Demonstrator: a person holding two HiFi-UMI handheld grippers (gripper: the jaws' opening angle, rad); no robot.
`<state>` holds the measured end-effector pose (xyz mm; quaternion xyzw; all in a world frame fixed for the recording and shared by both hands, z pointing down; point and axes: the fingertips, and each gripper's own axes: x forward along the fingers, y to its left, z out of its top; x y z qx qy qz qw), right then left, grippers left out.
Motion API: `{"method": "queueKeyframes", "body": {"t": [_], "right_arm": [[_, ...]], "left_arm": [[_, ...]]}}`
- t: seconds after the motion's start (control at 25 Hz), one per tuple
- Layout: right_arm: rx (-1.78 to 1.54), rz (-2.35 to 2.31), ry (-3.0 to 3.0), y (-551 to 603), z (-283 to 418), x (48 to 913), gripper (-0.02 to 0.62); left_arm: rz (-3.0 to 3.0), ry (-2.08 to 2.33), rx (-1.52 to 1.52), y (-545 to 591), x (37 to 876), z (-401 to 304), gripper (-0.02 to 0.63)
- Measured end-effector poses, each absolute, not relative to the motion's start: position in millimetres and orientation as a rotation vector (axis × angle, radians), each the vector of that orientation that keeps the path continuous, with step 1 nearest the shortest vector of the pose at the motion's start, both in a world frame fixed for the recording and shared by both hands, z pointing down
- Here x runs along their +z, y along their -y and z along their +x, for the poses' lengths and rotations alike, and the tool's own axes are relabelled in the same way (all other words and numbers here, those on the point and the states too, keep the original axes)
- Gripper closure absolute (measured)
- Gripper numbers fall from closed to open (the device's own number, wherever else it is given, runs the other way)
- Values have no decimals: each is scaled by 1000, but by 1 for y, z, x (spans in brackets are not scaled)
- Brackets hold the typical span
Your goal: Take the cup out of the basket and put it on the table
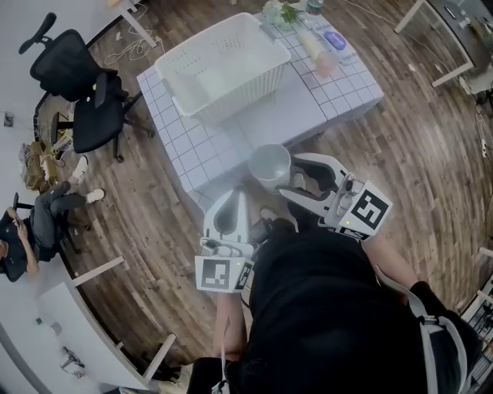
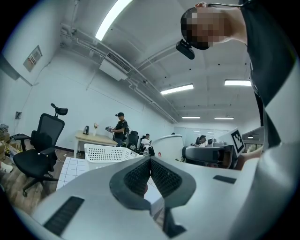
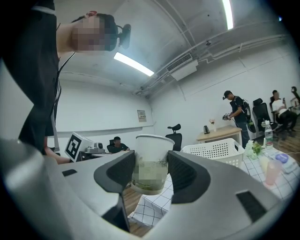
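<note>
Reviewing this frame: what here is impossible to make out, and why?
- Lower side of the cup: right gripper view, a blur patch covers it.
- Base of the cup: head view, its own rim hides it, so its height above the table is unclear.
- The small items at the table's far end: head view, too small to name.

The basket [image 1: 223,69] is occupying the far left of the table [image 1: 202,158]. Bottles [image 1: 323,42] and a plant [image 1: 281,14] are crowding the far corner beside it. Checked cloth [image 1: 339,92] is lying bare along the near side and to the right of the basket, leaving open room there.
</note>
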<state>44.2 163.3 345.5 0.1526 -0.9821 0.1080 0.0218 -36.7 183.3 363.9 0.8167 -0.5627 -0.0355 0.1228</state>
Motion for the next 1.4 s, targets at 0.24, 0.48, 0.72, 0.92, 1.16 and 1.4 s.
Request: {"method": "queueKeyframes", "body": {"t": [0.24,0.48,0.72,0.92,1.16,1.4], "right_arm": [[315,447,3095,-162,55,329,363],[262,412,3124,-154,69,315,365],[258,383,3137,-149,85,313,364],[261,359,3144,-146,95,311,364],[278,334,3142,-142,105,314,364],[284,355,3178,-135,107,307,364]], "left_arm": [[2398,1657,-109,-186,352,-19,597],[2403,1678,-109,-178,342,1,597],[2403,1698,-99,-172,337,18,597],[2393,1721,-93,-168,335,28,597],[2377,1740,-83,-166,334,36,597],[2363,1749,-70,-165,337,42,597]]}}
